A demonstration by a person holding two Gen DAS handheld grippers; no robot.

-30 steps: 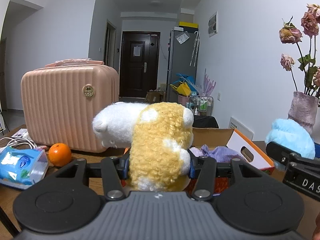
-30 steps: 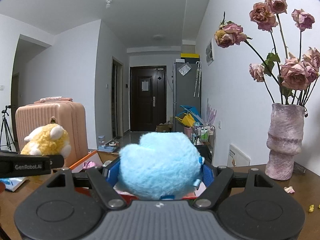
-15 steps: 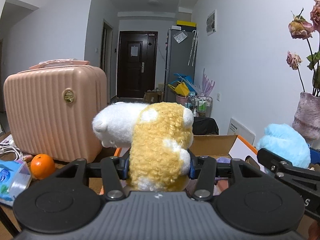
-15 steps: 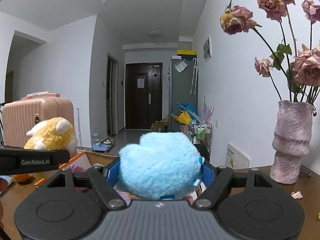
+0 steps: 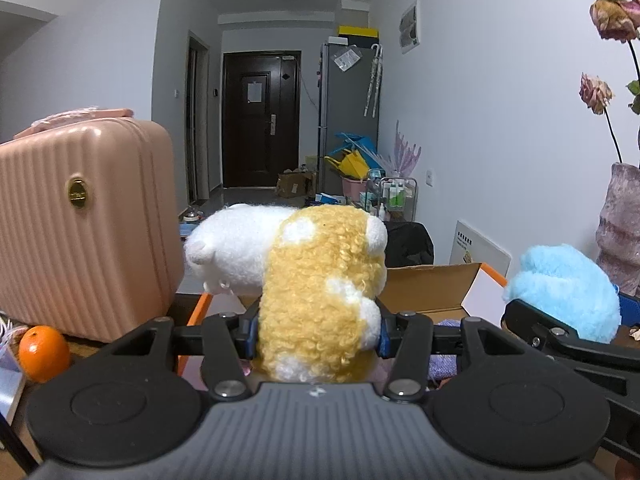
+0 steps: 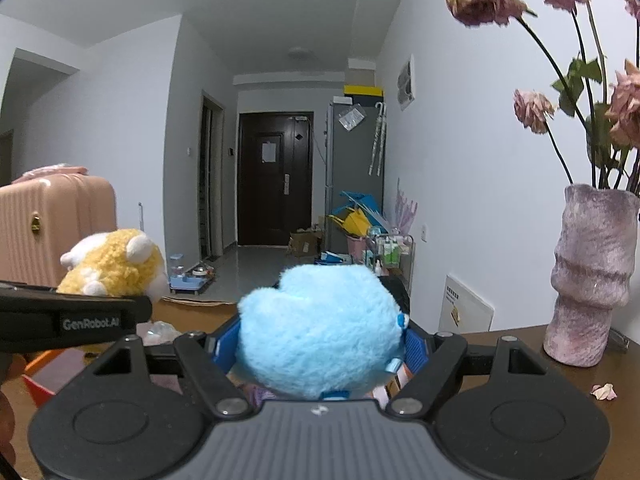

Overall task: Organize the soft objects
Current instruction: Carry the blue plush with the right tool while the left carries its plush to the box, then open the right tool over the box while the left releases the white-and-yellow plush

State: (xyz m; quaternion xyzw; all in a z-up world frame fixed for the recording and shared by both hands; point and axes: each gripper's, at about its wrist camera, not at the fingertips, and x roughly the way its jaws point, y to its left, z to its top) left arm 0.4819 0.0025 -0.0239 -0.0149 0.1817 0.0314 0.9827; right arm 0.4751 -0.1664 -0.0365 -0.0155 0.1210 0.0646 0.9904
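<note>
Yellow-and-white curly plush toy [image 5: 320, 304] pinched between the blue pads of the left gripper [image 5: 318, 330], jaws closed partway onto its body, held up above the open orange-edged cardboard box [image 5: 432, 284] on the brown wooden desk [image 6: 516, 344]. Fluffy light-blue plush toy [image 6: 320, 332] clamped in the wider-set right gripper [image 6: 316, 344], likewise over the box. Ribbed pink hard-shell suitcase [image 5: 84, 224] and round orange fruit [image 5: 44, 354] toward the desk's left edge; mauve textured vase [image 6: 592, 276] of dried roses toward its right edge
</note>
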